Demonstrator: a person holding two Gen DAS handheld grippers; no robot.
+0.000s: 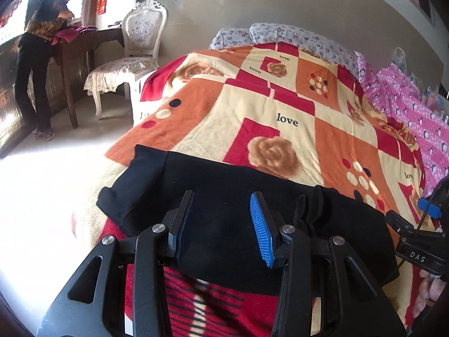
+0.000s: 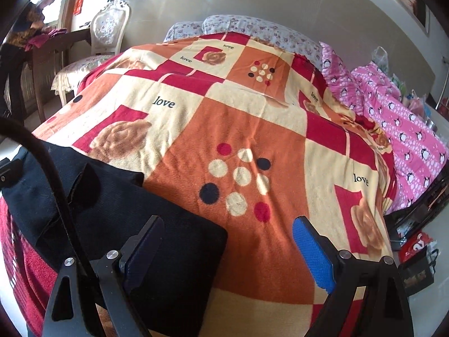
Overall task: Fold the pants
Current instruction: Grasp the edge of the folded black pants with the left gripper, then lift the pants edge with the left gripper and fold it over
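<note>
Through the left wrist I see my left gripper (image 1: 221, 224) spread wide over the black pants (image 1: 224, 196) folded flat on the blanket (image 1: 280, 106), soft and limp, while the right wrist shows my right gripper (image 2: 230, 250) spread astride their right edge, where I'd pinch.

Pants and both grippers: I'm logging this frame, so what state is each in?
black pants: lying folded on the blanket, nothing gripping them
left gripper: open, above the pants
right gripper: open, at the pants' right edge
chair: upright, nobody on it
</note>
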